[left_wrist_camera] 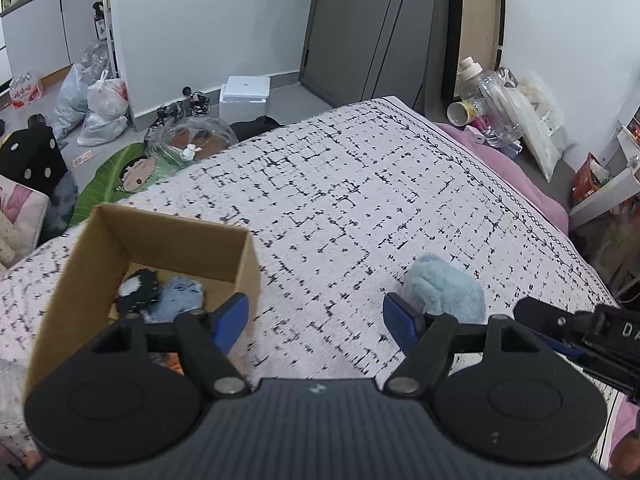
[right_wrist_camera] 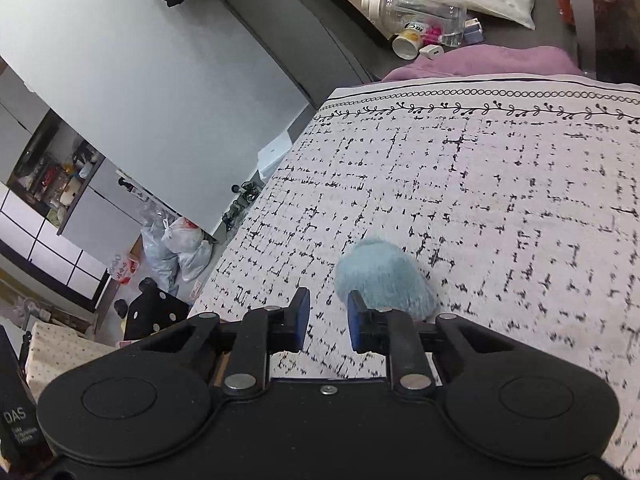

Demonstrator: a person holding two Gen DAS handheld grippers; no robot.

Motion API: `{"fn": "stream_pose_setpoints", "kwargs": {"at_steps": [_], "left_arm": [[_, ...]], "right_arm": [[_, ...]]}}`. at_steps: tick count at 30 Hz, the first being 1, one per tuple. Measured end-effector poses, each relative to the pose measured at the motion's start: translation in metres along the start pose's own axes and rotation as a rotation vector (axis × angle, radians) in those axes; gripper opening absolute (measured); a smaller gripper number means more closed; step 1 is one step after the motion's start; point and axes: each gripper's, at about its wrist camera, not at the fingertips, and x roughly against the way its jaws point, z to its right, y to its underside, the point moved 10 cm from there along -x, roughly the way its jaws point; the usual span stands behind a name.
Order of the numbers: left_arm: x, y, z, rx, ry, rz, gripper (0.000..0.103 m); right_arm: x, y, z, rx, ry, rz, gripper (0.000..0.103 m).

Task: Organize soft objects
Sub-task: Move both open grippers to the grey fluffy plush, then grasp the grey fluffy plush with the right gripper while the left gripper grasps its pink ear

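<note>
A light blue fluffy soft toy (left_wrist_camera: pixel 442 288) lies on the patterned bedspread (left_wrist_camera: pixel 340 184); it also shows in the right wrist view (right_wrist_camera: pixel 380 276). A cardboard box (left_wrist_camera: pixel 100 248) stands on the bed at the left and holds a blue plush (left_wrist_camera: pixel 178 298) and a black-and-white soft item (left_wrist_camera: pixel 138 288). My left gripper (left_wrist_camera: pixel 316 320) is open and empty, between the box and the fluffy toy. My right gripper (right_wrist_camera: pixel 328 320) is partly open and empty, just short of the toy, its right finger beside the toy's near edge. It shows in the left wrist view at the right edge (left_wrist_camera: pixel 580 336).
The bedspread (right_wrist_camera: pixel 480 200) covers a bed with a purple sheet (right_wrist_camera: pixel 480 60) at its far end. Bottles and bags (left_wrist_camera: pixel 492 112) lie on the floor beyond the bed. Plastic bags (left_wrist_camera: pixel 96 104), a green leaf cushion (left_wrist_camera: pixel 112 176) and a white box (left_wrist_camera: pixel 244 92) are on the floor at the left.
</note>
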Motion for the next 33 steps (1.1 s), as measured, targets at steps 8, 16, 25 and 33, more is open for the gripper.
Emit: {"fn": "stream_pose_setpoints", "kwargs": {"at_steps": [8,16,25,33], "left_arm": [[-0.043,0.006,0.011,0.03,0.02,-0.04,0.047],[-0.071,0.01,0.02,0.065,0.039,-0.086,0.043],[-0.098,0.013,0.021,0.075,0.022,-0.109,0.043],[-0.101,0.012,0.036,0.055,0.038,-0.113,0.043]], "right_arm": [[-0.03,0.009,0.015,0.037,0.02,-0.016,0.022],[-0.05,0.009,0.019,0.079,0.025,-0.037,0.024],[-0.068,0.006,0.023,0.117,0.062,-0.026,0.056],[-0.076,-0.002,0.043,0.147,0.17,0.003,0.055]]}}
